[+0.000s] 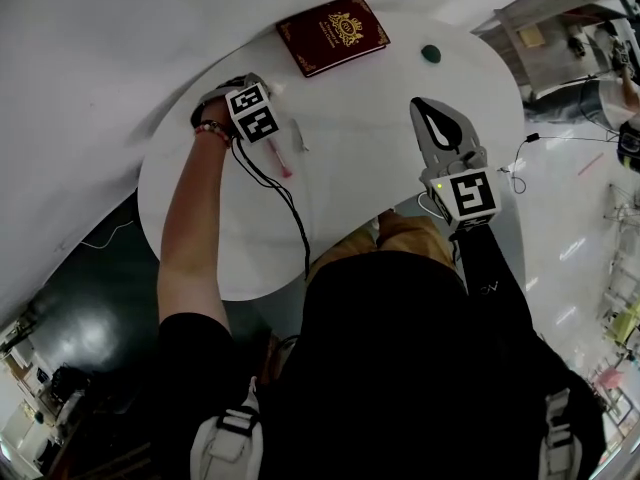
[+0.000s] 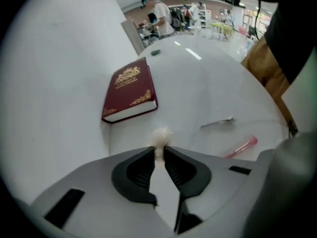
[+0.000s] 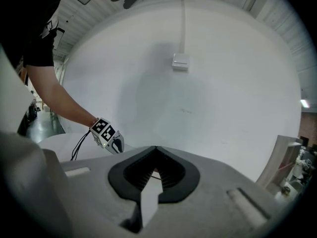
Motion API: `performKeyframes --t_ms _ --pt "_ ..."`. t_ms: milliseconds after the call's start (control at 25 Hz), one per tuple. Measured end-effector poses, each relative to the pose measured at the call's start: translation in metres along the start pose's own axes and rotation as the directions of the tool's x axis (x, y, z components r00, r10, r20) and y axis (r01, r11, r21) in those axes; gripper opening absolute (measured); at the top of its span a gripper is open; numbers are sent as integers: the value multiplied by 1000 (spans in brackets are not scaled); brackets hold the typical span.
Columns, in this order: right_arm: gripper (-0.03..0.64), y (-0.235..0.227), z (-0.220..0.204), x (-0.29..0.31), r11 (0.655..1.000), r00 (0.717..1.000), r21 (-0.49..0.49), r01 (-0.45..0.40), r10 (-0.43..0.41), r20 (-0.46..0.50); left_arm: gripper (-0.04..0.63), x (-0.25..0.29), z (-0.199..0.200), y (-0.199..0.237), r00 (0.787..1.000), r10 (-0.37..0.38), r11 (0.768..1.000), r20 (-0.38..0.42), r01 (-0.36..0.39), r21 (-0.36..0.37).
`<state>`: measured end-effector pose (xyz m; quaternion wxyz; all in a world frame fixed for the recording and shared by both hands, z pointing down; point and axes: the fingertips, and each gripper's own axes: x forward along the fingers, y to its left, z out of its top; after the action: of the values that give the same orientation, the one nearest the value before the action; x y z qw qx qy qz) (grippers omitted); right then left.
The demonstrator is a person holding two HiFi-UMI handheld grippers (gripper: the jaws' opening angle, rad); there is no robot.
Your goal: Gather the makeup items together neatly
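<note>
The left gripper [image 2: 159,151] points down at the white round table [image 1: 200,228]. Its jaws are nearly together and pinch a small, pale, soft puff [image 2: 161,135] at their tips. The puff sits on the table.

A red book [image 2: 130,90] with gold print lies flat just behind the puff, with a little gap between them. To the right of the puff lies a thin silver hair clip [image 2: 218,123]. A pink tube [image 2: 240,146] lies a bit nearer than the clip, close to it but not touching. A small dark green thing [image 1: 431,54] sits far back on the table, well apart from the rest.

A black wire [image 1: 285,200] runs from the left gripper across the table toward the person.

The right gripper [image 3: 155,149] is held over the right side of the table. Its jaws are pressed together with nothing in them.

The table stands by a plain white wall [image 3: 223,83] with a small switch box [image 3: 180,61] on it. The floor [image 1: 90,308] is dark and shiny. A shelf [image 1: 560,18] stands past the table, and people [image 2: 159,15] are far off in the room.
</note>
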<state>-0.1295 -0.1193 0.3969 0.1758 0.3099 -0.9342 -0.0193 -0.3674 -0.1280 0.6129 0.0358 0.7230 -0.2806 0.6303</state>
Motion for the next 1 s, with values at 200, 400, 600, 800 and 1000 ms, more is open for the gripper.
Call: performKeyframes --t_ms 200,400,600,800,1000 --pt "5 24 18 7 997 993 -17 -74 76 91 60 -67 11 3 968 229 937 107 -189 -295" --pt "5 35 50 24 988 968 -24 -153 155 196 60 -153 41 1 874 447 777 187 -277 -565" --pt "5 42 87 29 964 910 -63 -258 264 320 60 -215 67 -13 775 601 570 195 -244 -785" --pt "5 31 118 28 950 856 -73 -305 306 416 60 -276 85 -21 600 789 278 129 -162 -947" --pt "5 31 120 26 932 830 -96 -350 356 428 60 -280 75 -29 587 809 153 33 -155 -976"
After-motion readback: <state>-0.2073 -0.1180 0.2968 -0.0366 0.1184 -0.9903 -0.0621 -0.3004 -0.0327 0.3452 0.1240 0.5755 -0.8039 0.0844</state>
